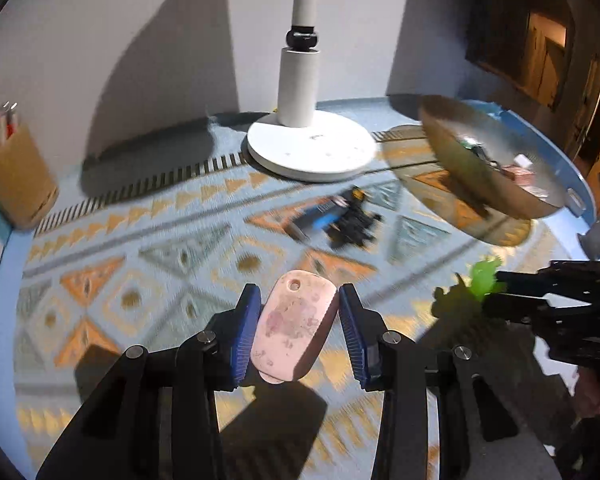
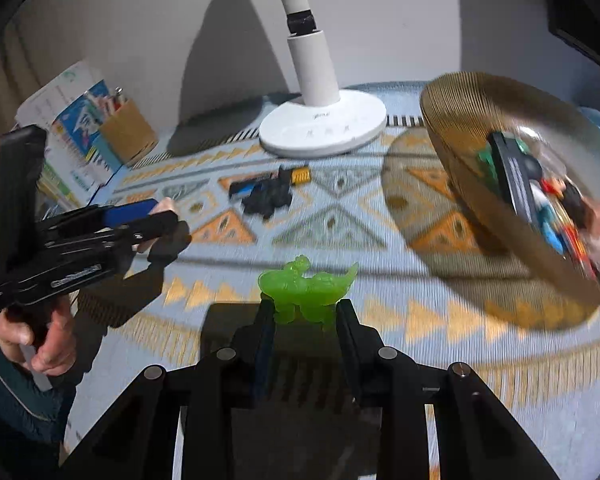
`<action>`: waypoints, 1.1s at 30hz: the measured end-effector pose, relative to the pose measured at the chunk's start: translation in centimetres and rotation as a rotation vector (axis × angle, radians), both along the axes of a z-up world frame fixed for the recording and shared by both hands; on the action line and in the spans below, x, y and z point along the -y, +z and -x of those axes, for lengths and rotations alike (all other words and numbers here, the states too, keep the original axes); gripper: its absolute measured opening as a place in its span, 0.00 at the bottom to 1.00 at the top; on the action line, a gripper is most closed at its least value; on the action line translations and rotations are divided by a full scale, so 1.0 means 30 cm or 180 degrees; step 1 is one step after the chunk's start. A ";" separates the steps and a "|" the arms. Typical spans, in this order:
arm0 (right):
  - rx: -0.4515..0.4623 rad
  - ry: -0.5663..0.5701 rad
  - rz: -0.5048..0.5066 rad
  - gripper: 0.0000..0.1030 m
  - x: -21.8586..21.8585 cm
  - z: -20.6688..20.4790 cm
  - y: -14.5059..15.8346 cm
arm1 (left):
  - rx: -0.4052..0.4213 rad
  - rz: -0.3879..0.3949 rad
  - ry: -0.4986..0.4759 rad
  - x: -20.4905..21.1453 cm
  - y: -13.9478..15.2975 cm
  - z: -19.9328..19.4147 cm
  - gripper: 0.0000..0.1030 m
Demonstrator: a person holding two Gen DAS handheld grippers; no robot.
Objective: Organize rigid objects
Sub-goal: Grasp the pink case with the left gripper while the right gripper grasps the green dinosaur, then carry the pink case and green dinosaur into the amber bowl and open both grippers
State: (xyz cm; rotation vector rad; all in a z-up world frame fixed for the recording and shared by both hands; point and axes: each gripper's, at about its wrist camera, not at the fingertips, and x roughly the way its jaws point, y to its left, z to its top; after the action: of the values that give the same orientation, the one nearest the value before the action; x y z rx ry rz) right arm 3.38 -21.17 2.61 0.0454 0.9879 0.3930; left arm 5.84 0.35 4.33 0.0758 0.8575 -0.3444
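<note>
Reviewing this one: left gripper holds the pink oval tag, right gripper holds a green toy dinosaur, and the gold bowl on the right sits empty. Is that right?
Not quite: the gold bowl is not empty. The right wrist view shows several items inside it, including a black flat object and colourful pieces. The rest stands: the left gripper holds the pink oval tag, and the right gripper holds the green toy dinosaur.

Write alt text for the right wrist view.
The right gripper holds a translucent green toy dinosaur between its black fingers, above a patterned blue and orange cloth. To the right a ribbed golden bowl holds mixed small objects; at left the left gripper holds a pale pink piece.
</note>
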 end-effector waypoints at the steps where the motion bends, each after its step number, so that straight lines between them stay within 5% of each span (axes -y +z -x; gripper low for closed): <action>1: 0.0006 0.0007 0.0028 0.30 0.002 0.020 -0.003 | -0.0004 0.0015 0.0027 0.004 -0.005 0.025 0.36; 10: -0.0070 -0.0026 0.0129 0.31 0.019 0.099 -0.051 | -0.0080 0.0048 0.0219 0.017 -0.080 0.110 0.36; 16: 0.0024 -0.0040 0.0282 0.55 -0.003 0.113 -0.052 | -0.0119 0.0046 0.0139 0.031 -0.091 0.116 0.36; 25: 0.0084 -0.0043 0.0345 0.55 -0.078 0.050 -0.055 | -0.0139 0.0111 0.0136 0.026 -0.095 0.118 0.36; 28: 0.0186 -0.0044 0.0512 0.41 -0.097 0.056 -0.059 | -0.0140 0.0096 0.0143 0.027 -0.097 0.116 0.36; 33: 0.0411 -0.0037 0.0438 0.41 -0.080 0.098 -0.013 | -0.0129 0.0043 0.0199 0.029 -0.095 0.116 0.36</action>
State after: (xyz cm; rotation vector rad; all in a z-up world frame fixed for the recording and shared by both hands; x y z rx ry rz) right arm 0.44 -18.78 2.23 -0.0975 0.8844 0.3125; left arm 2.37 -0.52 1.46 0.0295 0.8956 -0.2937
